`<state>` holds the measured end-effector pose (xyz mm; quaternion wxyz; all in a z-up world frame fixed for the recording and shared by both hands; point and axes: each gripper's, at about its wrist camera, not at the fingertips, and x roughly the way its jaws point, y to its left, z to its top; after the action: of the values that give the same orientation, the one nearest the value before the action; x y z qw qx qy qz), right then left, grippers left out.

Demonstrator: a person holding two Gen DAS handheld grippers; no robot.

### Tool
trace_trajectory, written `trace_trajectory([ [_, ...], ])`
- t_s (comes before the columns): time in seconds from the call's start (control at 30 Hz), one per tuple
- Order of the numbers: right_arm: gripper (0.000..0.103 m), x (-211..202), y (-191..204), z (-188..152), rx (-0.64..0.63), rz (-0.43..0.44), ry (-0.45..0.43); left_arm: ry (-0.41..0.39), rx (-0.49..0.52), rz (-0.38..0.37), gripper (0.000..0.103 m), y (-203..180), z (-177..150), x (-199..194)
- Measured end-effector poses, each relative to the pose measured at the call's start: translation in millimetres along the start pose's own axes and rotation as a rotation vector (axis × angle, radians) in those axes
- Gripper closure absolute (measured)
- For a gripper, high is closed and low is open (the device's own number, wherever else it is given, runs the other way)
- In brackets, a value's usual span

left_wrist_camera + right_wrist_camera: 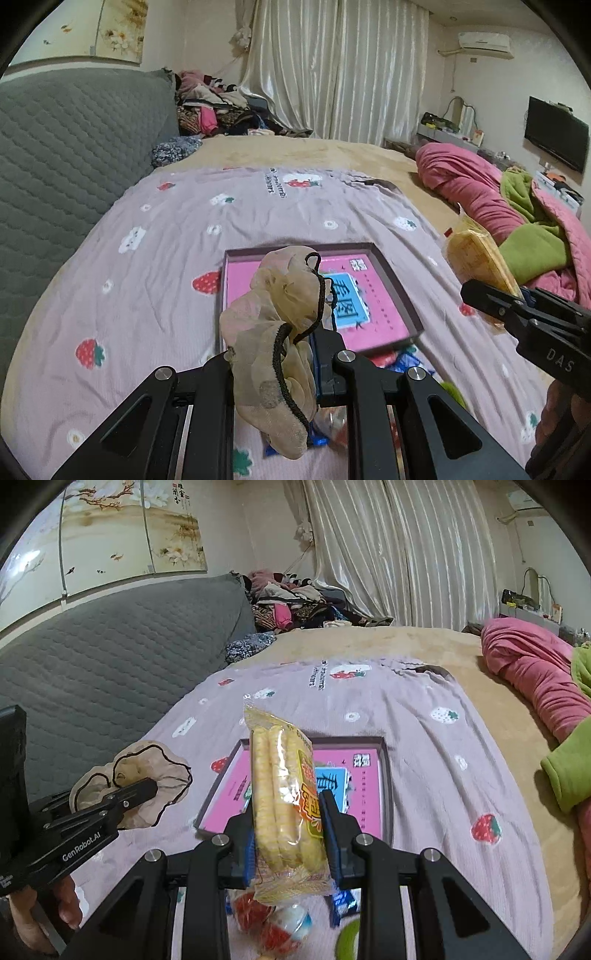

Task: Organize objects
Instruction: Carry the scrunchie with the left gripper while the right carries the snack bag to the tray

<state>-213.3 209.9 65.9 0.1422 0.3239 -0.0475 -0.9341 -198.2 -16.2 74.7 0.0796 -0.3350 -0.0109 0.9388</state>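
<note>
Below us on the strawberry-print bedsheet [147, 266], the shallow pink-lined box [388, 258] lies just ahead of both grippers, left gripper [280, 354] clenched on a crumpled beige sheer stocking [273, 317], right gripper [288, 834] grasping an upright yellow clear-wrapped snack packet [280, 794].

A bedroom: a wide bed [332, 155] under a lilac strawberry-print sheet [155, 266], backed by a grey quilted headboard [74, 140]. Pale satin curtains [332, 66] hang closed behind a heap of clothes [221, 107]. An air conditioner [484, 44] and wall television [556, 133] occupy the right-hand wall.
</note>
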Motion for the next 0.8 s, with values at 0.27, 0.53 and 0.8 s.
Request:
trace_trajectory([
  [0.27,0.073,31.6,-5.6,32.7,-0.033,-0.012,0.02,-0.004,0.031,0.026,0.085,0.5,44.9,33.5],
  [0.53,0.073,87.0,-24.1,50.2,-0.007,-0.005,0.091,0.027,0.038,0.03,0.085,7.5,71.2,90.8],
  [0.8,0.073,156.9,-38.7,52.3,0.005,-0.015,0.184,0.115,-0.01,-0.003,0.085,22.9,67.4,171.0],
])
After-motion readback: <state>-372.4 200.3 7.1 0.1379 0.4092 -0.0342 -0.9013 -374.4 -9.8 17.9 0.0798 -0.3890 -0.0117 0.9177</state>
